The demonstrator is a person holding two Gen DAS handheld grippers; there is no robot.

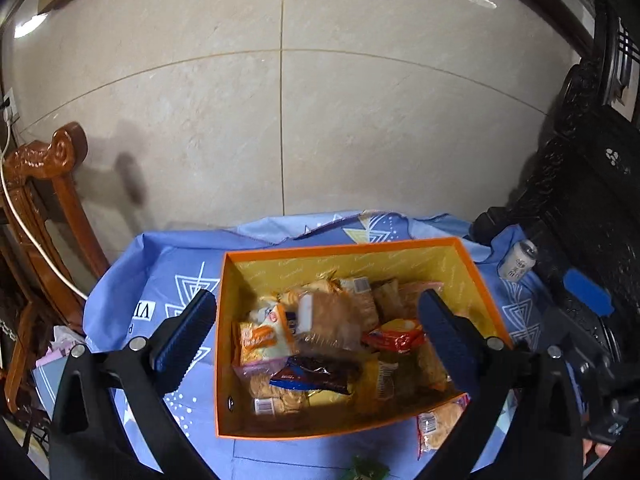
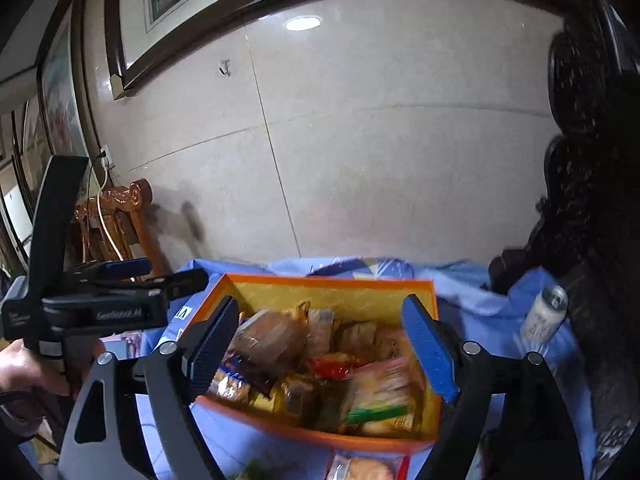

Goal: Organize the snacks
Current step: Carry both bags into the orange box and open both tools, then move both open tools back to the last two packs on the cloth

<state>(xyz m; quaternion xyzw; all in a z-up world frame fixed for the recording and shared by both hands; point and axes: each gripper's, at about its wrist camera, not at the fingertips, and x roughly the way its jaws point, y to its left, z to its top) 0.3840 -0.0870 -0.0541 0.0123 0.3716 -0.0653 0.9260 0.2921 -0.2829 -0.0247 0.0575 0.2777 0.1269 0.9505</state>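
The orange box point(image 1: 424, 246) with a yellow lining stands open on the blue-clothed desk point(image 1: 160, 264) and is packed with wrapped snack packets point(image 1: 320, 344). One snack packet point(image 1: 438, 426) lies on the cloth just outside the box at 5 o'clock. A white can point(image 1: 519, 261) stands at 2 o'clock. The left hand-held gripper point(image 1: 320, 340) and the right hand-held gripper point(image 2: 320, 350) both hover over the box, jaws apart and holding nothing.

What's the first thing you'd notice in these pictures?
The bright orange cardboard box with its yellow inside, heaped with crinkly snack packets, sits in the middle of the blue patterned tablecloth. Both black grippers, left and right, hover over it with jaws wide open. A white drink can stands to the box's right.
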